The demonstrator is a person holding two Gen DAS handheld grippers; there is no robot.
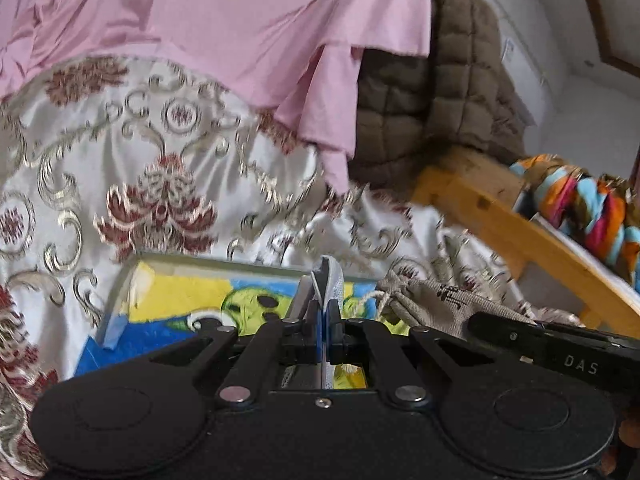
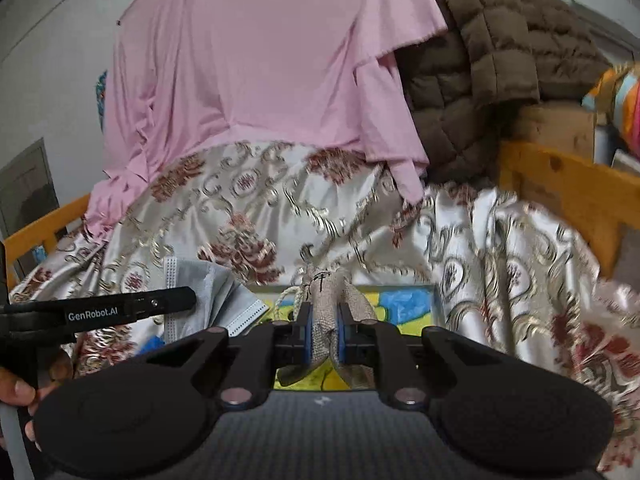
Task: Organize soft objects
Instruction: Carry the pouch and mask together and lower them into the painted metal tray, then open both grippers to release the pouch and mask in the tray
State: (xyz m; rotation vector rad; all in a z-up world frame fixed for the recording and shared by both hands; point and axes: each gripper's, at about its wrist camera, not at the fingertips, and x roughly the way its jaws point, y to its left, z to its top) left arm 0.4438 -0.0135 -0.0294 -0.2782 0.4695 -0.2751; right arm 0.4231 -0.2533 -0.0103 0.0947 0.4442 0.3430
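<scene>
The left claw point(image 1: 326, 312) is closed tight on a thin grey face mask point(image 1: 329, 280), which stands up between its pads. The right claw point(image 2: 323, 330) is closed on a beige drawstring pouch point(image 2: 326, 320); the cloth hangs down below the pads. Both are held over a painted picture point(image 1: 188, 300) in yellow and blue, lying near on a satin bedspread point(image 1: 120, 168) with red flowers. Farther back, a pink cloth point(image 2: 260, 60) lies over the bedspread, and a brown quilted jacket point(image 2: 500, 40) is to its right.
</scene>
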